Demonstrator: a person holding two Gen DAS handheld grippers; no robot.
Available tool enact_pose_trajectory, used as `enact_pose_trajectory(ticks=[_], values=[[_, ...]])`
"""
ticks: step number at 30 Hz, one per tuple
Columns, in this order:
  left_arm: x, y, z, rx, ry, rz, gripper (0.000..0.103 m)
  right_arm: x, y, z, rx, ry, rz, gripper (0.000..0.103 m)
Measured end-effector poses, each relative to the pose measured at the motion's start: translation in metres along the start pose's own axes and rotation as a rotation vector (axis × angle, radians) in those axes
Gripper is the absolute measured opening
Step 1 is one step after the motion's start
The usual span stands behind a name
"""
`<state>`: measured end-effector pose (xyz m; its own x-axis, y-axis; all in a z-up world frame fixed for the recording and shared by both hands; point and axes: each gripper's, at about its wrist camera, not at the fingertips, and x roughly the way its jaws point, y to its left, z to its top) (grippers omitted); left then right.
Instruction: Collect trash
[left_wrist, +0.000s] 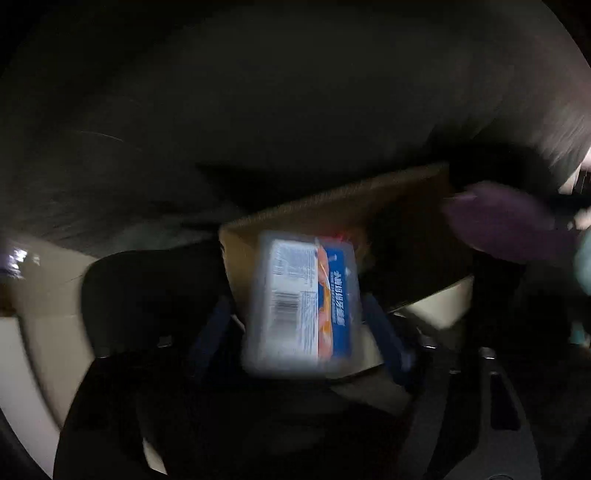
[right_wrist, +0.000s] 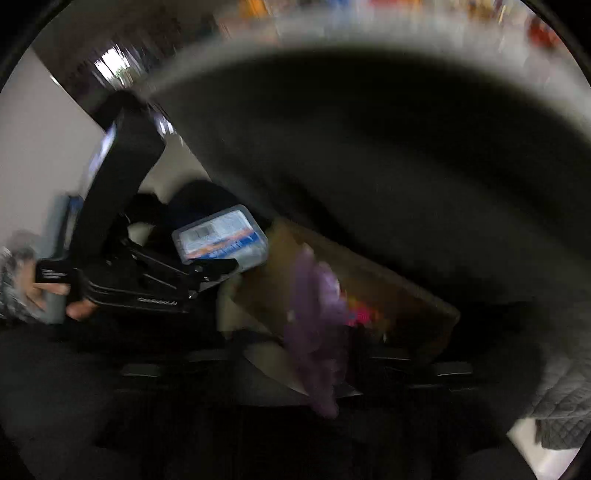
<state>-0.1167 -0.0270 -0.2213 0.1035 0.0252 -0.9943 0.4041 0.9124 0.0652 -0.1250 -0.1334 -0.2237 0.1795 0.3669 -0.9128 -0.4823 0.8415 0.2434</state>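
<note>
My left gripper (left_wrist: 301, 328) is shut on a clear plastic tray with a blue, white and orange label (left_wrist: 303, 299), held over the mouth of a dark trash bin. The tray and left gripper also show in the right wrist view (right_wrist: 221, 238), (right_wrist: 218, 269). My right gripper (right_wrist: 317, 354) is shut on a purple crumpled wrapper (right_wrist: 317, 317); it also shows in the left wrist view (left_wrist: 506, 221). A brown cardboard box (left_wrist: 332, 221) lies inside the bin (right_wrist: 369, 55), below both items. Both views are blurred.
The bin's round grey rim arcs across the top of the right wrist view. A grey quilted cloth (right_wrist: 561, 410) lies at the lower right. Pale floor (left_wrist: 33, 295) shows at the left. Colourful scraps (right_wrist: 360, 314) lie in the box.
</note>
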Motion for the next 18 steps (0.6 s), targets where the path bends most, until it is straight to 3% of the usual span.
enact_pose_trajectory(ticks=[3, 6, 12, 15, 18], values=[[0.055, -0.003, 0.005, 0.013, 0.139, 0.073, 0.081, 0.043, -0.014, -0.001, 0.039, 0.080, -0.017, 0.061], [0.064, 0.002, 0.001, 0.002, 0.174, 0.037, 0.081, 0.028, -0.009, -0.008, 0.044, 0.045, 0.020, 0.063], [0.002, 0.018, -0.005, -0.020, 0.057, 0.012, 0.081, -0.071, 0.019, -0.005, -0.037, -0.116, -0.010, 0.070], [-0.066, 0.027, -0.017, -0.018, -0.069, 0.006, 0.081, -0.136, 0.037, 0.013, -0.125, -0.209, -0.013, 0.075], [-0.167, 0.048, -0.016, -0.062, -0.262, -0.087, 0.081, -0.206, 0.046, 0.041, -0.202, -0.342, -0.069, 0.087]])
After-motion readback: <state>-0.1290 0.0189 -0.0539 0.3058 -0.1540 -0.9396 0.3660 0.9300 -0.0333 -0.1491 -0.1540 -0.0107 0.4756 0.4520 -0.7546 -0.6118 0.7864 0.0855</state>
